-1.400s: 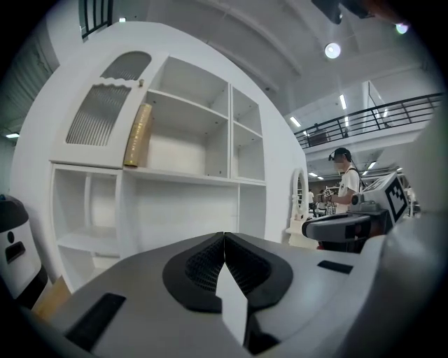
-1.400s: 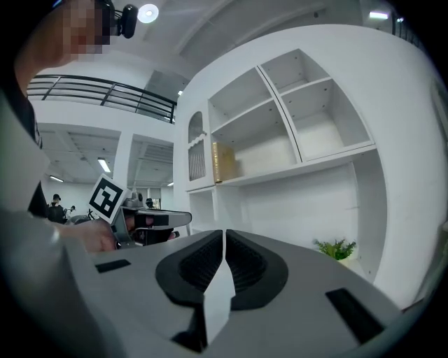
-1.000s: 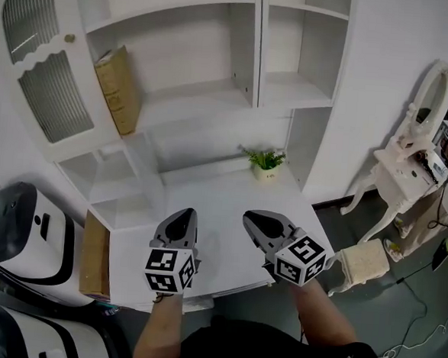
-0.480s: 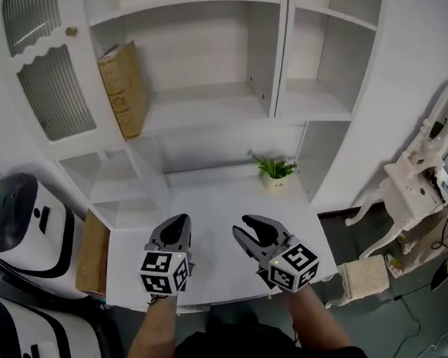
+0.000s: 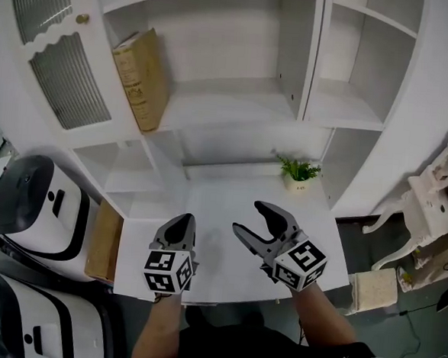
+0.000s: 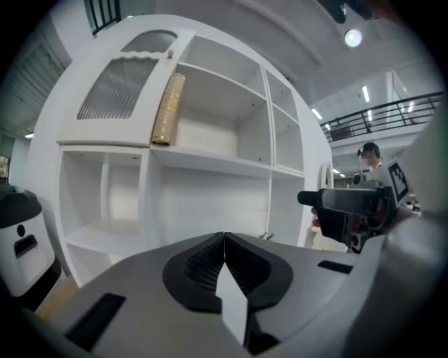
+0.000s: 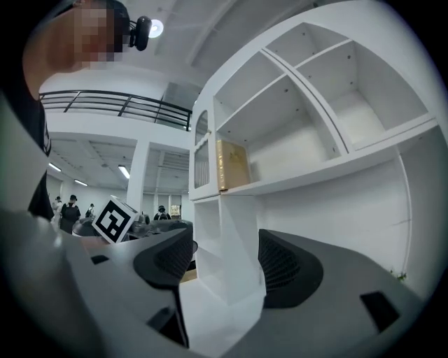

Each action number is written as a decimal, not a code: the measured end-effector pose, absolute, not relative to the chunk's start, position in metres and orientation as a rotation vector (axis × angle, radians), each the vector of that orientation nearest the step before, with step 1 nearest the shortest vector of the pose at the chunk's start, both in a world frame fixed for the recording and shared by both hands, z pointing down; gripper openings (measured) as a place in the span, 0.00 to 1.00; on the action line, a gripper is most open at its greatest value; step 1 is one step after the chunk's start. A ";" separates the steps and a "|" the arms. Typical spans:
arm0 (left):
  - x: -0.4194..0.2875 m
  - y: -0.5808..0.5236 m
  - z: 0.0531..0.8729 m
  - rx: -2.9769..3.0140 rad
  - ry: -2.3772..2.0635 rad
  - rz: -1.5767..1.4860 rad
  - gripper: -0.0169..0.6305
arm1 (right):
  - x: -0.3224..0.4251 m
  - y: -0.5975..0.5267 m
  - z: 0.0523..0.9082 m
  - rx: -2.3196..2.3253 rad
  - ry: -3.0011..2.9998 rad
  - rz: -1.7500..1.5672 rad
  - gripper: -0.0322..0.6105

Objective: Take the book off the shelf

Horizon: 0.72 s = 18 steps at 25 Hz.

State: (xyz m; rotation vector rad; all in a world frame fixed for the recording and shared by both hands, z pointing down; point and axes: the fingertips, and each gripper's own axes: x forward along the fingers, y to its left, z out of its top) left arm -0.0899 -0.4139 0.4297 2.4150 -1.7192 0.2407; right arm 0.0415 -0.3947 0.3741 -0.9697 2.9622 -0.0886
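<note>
Book (image 5: 141, 77) standing at the left end of the shelf (image 5: 229, 98) — well apart from both grippers. Left gripper (image 5: 181, 220) above the worktop (image 5: 223, 190), fingers closed, empty; right gripper (image 5: 249, 217) alongside, fingers opening, nothing between.

Lab hall w/ mezzanine railing (image 7: 119, 105)

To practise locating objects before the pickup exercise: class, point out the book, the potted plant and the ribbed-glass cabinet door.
book (image 5: 134, 80): head view, spine at mid-height.
potted plant (image 5: 297, 169): head view, green leaves.
ribbed-glass cabinet door (image 5: 66, 79): head view, lower glass pane.
</note>
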 end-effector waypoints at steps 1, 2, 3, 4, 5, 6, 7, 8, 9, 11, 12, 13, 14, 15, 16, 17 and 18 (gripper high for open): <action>-0.096 -0.416 0.430 2.418 -1.712 0.234 0.04 | 0.032 -0.397 0.371 -0.976 2.969 -0.058 0.50; -0.102 -0.418 0.430 2.427 -1.704 0.230 0.04 | 0.022 -0.399 0.367 -0.987 2.971 -0.028 0.50; -0.108 -0.419 0.428 2.441 -1.694 0.230 0.04 | 0.012 -0.402 0.362 -1.000 2.969 -0.002 0.50; -0.115 -0.421 0.426 2.458 -1.683 0.232 0.04 | 0.001 -0.406 0.356 -1.011 2.963 0.021 0.50; -0.123 -0.421 0.423 2.477 -1.674 0.234 0.04 | -0.011 -0.409 0.349 -1.018 2.957 0.041 0.50; -0.131 -0.422 0.420 2.495 -1.667 0.236 0.04 | -0.024 -0.412 0.342 -1.020 2.951 0.061 0.50; -0.141 -0.423 0.416 2.511 -1.664 0.236 0.04 | -0.039 -0.416 0.335 -1.021 2.947 0.079 0.50; -0.151 -0.424 0.413 2.522 -1.663 0.231 0.04 | -0.056 -0.420 0.328 -1.021 2.947 0.096 0.50; -0.162 -0.425 0.411 2.527 -1.661 0.221 0.04 | -0.073 -0.423 0.322 -1.023 2.951 0.111 0.50; -0.182 -0.428 0.410 2.530 -1.652 0.196 0.04 | -0.104 -0.430 0.311 -1.040 2.964 0.148 0.50; -0.191 -0.429 0.410 2.534 -1.644 0.189 0.04 | -0.117 -0.433 0.306 -1.058 2.967 0.175 0.50; -0.200 -0.430 0.411 2.541 -1.636 0.188 0.04 | -0.128 -0.437 0.299 -1.078 2.966 0.203 0.50; -0.208 -0.430 0.411 2.551 -1.628 0.190 0.04 | -0.137 -0.441 0.292 -1.099 2.960 0.227 0.50; -0.216 -0.432 0.412 2.560 -1.620 0.194 0.04 | -0.146 -0.446 0.284 -1.118 2.952 0.246 0.50; -0.224 -0.434 0.412 2.568 -1.610 0.197 0.04 | -0.154 -0.452 0.277 -1.134 2.945 0.260 0.50; -0.230 -0.436 0.413 2.573 -1.597 0.199 0.04 | -0.161 -0.458 0.271 -1.151 2.941 0.269 0.50; -0.236 -0.438 0.414 2.576 -1.582 0.203 0.04 | -0.168 -0.465 0.267 -1.169 2.943 0.274 0.50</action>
